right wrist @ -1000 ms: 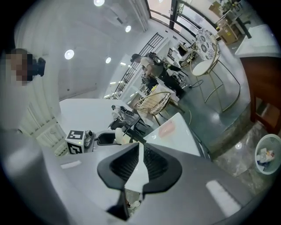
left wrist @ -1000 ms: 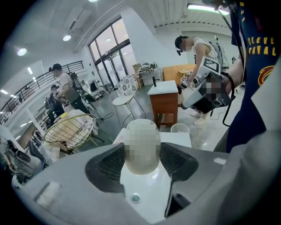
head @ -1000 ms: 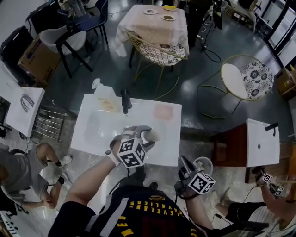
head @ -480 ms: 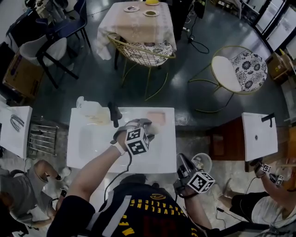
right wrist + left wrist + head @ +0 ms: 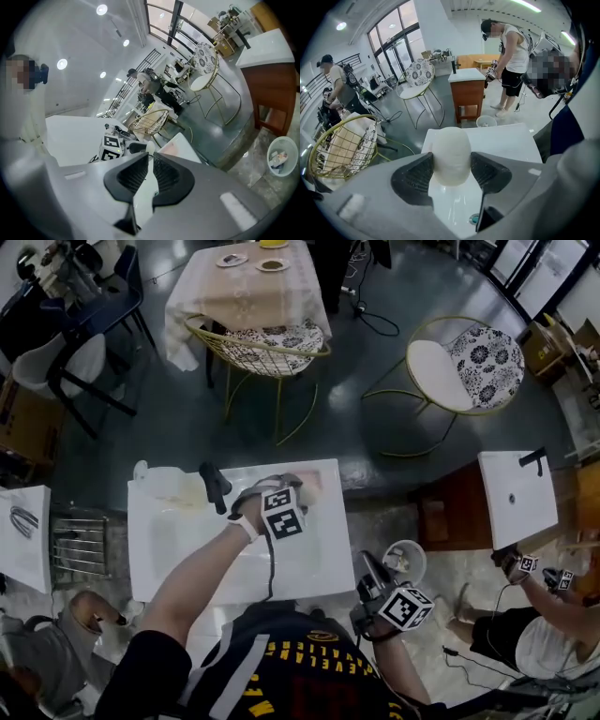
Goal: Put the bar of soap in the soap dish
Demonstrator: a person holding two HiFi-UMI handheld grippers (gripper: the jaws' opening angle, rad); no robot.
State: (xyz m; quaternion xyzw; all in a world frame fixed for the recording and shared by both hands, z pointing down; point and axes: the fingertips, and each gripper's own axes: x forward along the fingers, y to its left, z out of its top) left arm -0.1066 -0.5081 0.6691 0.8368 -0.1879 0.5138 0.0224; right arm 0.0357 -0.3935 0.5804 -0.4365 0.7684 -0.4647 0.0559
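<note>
A white oval bar of soap (image 5: 451, 147) sits between the pads of my left gripper (image 5: 451, 165), which is shut on it. In the head view this gripper (image 5: 300, 487) hangs over the far right part of the white sink counter (image 5: 187, 549), right at the pink soap dish (image 5: 315, 480), which it mostly covers. I cannot tell whether the soap touches the dish. My right gripper (image 5: 367, 568) is off the counter's near right corner, its jaws almost together and empty. From the right gripper view (image 5: 151, 173) the dish (image 5: 171, 149) shows as a pink patch.
A black faucet (image 5: 214, 487) stands at the counter's far edge, with a pale bottle (image 5: 141, 471) at the far left corner. A small waste bin (image 5: 406, 561) stands on the floor to the right. Wire chairs and a clothed table lie beyond. Other people work at nearby counters.
My left gripper has carried the soap toward the counter's far right and lower, ending over the pink dish. The right gripper has shifted only a little.
</note>
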